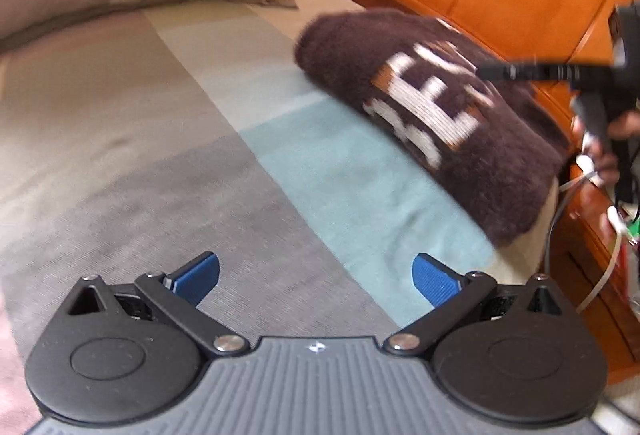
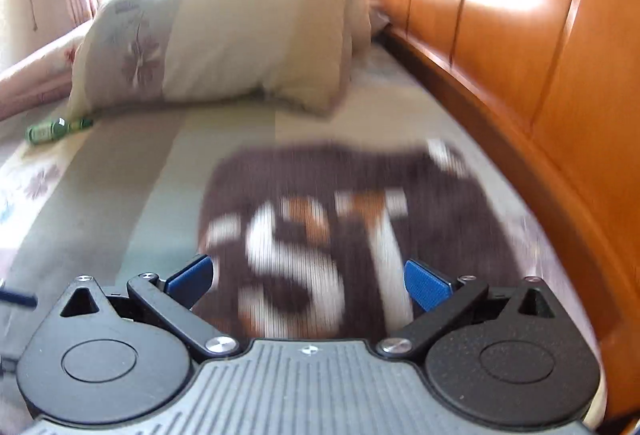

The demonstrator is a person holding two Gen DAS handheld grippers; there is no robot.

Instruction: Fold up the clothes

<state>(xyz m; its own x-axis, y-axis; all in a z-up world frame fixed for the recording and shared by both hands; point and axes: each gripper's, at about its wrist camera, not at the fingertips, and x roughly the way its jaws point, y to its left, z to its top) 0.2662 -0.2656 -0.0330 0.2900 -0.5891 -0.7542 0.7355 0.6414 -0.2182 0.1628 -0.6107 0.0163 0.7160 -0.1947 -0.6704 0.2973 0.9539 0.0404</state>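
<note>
Folded brown sweater point(image 2: 352, 235) lies just ahead of the empty, wide-open right hand-held gripper point(image 2: 308, 281)

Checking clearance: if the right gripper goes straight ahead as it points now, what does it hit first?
Probably the brown sweater: it lies folded on the bed right ahead of the right gripper, whose jaws are open and empty. Blur makes the gap unclear.

Black hand-held gripper point(image 1: 316, 281), blue ribbed pads point(image 1: 434, 281)
</note>
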